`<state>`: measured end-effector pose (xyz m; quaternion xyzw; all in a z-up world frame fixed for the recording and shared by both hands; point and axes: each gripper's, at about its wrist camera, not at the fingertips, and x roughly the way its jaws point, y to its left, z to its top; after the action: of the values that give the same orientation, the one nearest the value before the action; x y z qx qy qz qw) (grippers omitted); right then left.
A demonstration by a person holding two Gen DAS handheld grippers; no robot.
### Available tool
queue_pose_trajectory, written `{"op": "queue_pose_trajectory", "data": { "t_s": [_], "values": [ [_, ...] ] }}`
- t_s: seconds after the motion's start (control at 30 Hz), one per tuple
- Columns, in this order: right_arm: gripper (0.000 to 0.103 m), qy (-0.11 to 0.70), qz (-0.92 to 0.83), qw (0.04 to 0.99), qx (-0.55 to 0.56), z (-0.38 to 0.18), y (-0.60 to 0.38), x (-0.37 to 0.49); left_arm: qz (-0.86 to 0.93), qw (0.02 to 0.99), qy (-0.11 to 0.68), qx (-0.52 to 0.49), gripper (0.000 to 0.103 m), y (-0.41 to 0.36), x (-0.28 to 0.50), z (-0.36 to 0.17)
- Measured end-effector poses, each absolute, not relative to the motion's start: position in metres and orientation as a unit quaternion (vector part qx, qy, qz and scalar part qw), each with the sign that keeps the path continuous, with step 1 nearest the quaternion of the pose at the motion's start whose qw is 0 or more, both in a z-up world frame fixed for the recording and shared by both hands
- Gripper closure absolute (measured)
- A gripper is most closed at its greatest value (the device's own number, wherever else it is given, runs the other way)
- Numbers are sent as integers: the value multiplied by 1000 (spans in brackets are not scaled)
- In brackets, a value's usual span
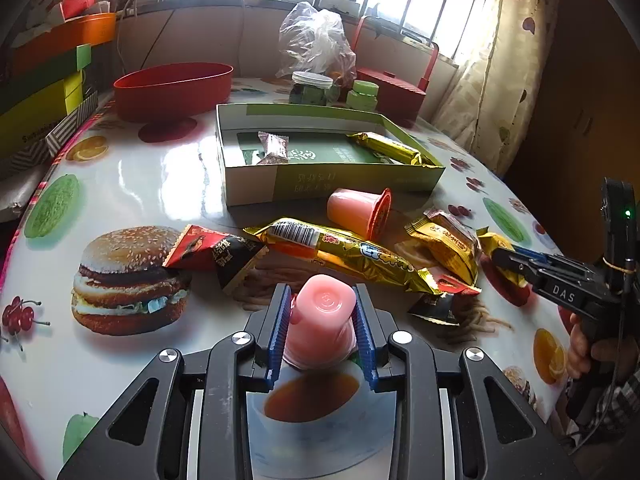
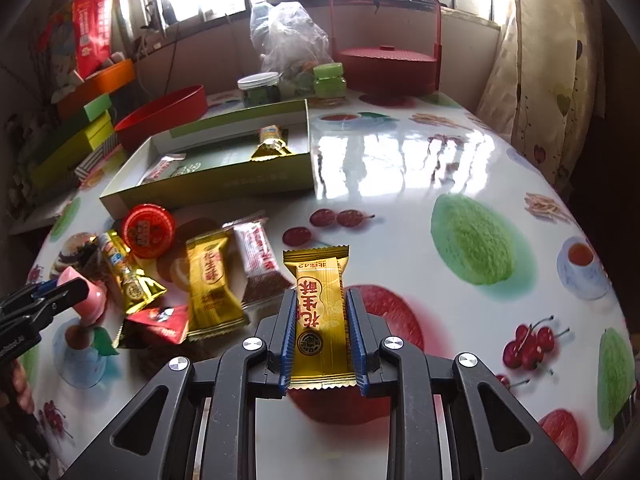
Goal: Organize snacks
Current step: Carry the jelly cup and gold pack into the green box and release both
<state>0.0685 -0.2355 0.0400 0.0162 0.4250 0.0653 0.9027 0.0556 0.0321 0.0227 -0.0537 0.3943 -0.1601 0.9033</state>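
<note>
My left gripper is shut on a pink jelly cup, held above the table; it also shows in the right wrist view. My right gripper is shut on a yellow peanut-candy packet. An open green box holds a brown wrapped candy and a gold bar. Loose on the table lie a second jelly cup on its side, a long gold bar, a red-black packet and yellow packets.
A red bowl, stacked coloured boxes, a plastic bag, two jars and a red lidded basket stand at the back. The table's right side shows only the printed cloth.
</note>
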Motion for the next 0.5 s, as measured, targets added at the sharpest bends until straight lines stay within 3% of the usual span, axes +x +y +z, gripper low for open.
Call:
{"op": "queue_pose_trajectory", "data": {
  "t_s": [0.5],
  "values": [
    [80,407,65,911,13,51,-227,54,-161,895,412,-57,67,33,57,14]
  ]
}}
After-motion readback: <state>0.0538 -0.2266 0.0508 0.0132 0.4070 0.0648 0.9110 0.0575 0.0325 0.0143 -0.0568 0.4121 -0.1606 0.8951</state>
